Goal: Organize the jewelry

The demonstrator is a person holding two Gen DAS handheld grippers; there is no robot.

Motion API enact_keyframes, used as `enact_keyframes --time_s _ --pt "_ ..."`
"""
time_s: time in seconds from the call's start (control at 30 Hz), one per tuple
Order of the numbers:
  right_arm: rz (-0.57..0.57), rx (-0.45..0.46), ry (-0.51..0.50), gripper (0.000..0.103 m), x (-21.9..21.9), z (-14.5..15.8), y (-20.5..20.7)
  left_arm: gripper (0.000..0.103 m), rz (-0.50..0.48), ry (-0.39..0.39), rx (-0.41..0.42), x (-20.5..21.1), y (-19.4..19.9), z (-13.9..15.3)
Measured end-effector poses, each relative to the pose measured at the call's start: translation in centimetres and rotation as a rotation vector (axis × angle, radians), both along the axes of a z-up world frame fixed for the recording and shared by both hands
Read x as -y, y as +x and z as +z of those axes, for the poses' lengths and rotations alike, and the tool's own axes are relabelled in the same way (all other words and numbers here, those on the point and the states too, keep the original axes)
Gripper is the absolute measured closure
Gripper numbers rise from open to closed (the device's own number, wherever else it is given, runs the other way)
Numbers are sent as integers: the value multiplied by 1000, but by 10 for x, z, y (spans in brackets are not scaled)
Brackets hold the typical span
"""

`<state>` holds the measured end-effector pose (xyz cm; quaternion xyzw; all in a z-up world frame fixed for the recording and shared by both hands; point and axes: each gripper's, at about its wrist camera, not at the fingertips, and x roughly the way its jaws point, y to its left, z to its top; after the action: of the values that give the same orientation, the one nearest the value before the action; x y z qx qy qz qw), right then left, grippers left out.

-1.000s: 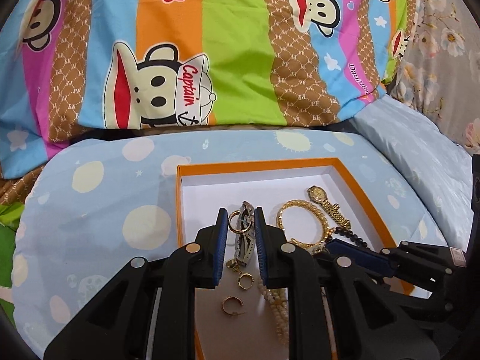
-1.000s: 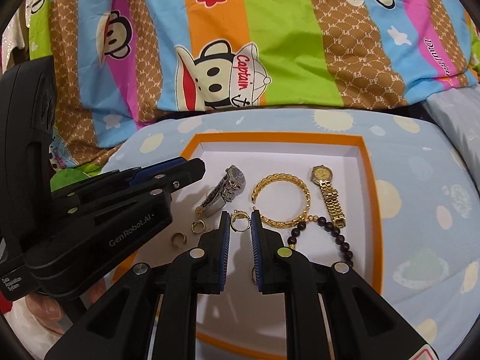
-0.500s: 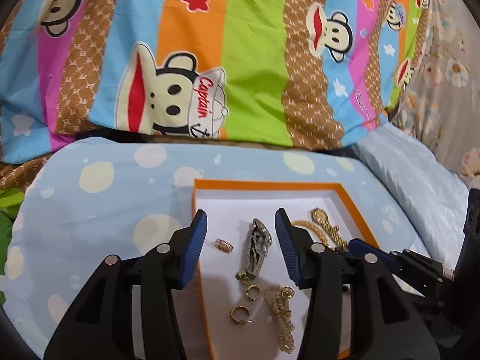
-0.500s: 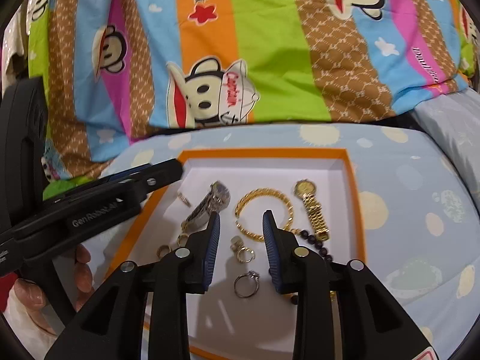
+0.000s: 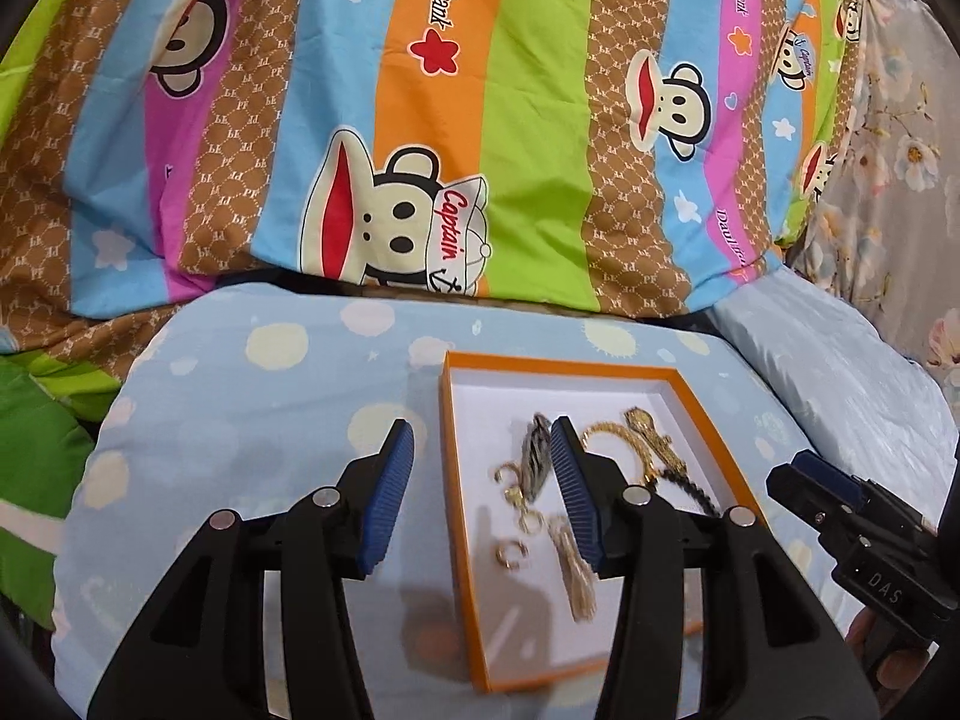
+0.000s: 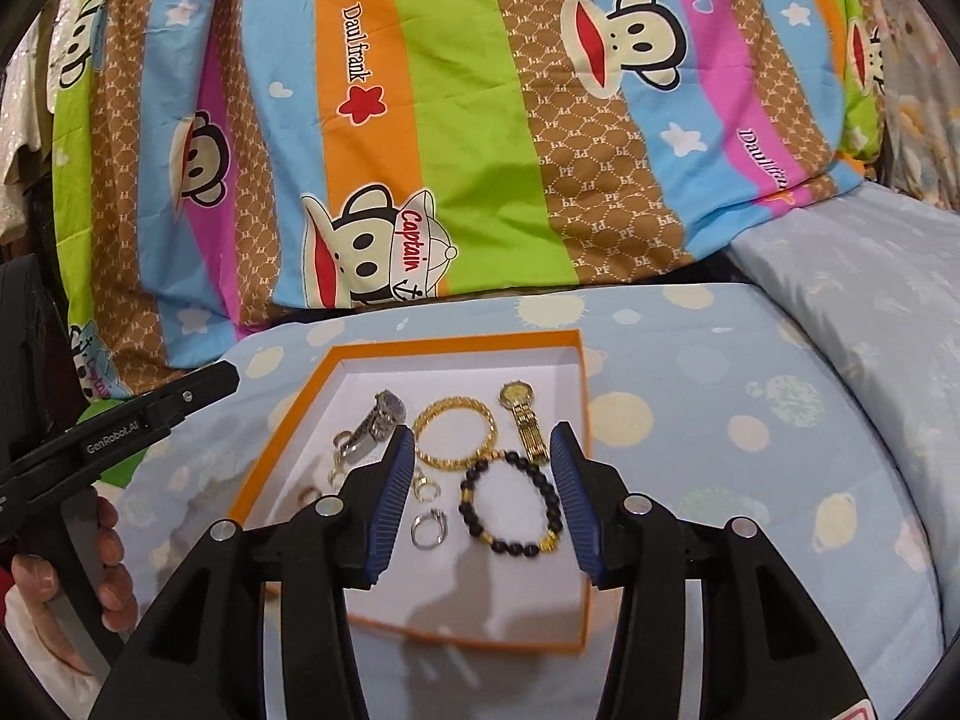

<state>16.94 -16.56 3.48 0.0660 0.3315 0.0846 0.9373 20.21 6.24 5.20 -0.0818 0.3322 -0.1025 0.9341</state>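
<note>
An orange-rimmed box [image 6: 273, 450] with a white floor lies on the blue spotted cushion. Inside it are a silver watch [image 6: 375, 426], a gold chain bracelet [image 6: 456, 432], a gold watch [image 6: 525, 420], a black bead bracelet [image 6: 510, 504], a silver ring [image 6: 429, 528] and small gold rings [image 6: 426, 487]. My right gripper [image 6: 482, 432] hovers above the box, its jaws opening, and no pad touches anything. My left gripper [image 5: 482, 427] stands open over the box's left rim [image 5: 459, 480], holding nothing. In that view a gold hoop [image 5: 510, 555] and a pale chain [image 5: 573, 564] lie nearby.
A striped monkey-print quilt [image 5: 420, 120] rises behind the cushion [image 5: 240, 420]. A pale blue pillow [image 6: 840, 276] lies at the right. The other gripper shows at each view's edge: right gripper body [image 5: 840, 516], left gripper body [image 6: 138, 420], with a hand [image 6: 108, 540] on its grip.
Both grippers went from nearly shut to open and pulled back and upward from the box. Small gold rings that sat at their tips now lie on the box floor.
</note>
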Motion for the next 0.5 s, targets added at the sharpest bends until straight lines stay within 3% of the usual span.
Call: enact_keyframes --time_s 0.33,0.5 --pt "24 8 -97 49 -17 -17 -48 53 -50 56 -44 28 -57 -25" --pt "20 14 -118 37 -20 -22 -66 50 -58 103 -59 37 -76 -37"
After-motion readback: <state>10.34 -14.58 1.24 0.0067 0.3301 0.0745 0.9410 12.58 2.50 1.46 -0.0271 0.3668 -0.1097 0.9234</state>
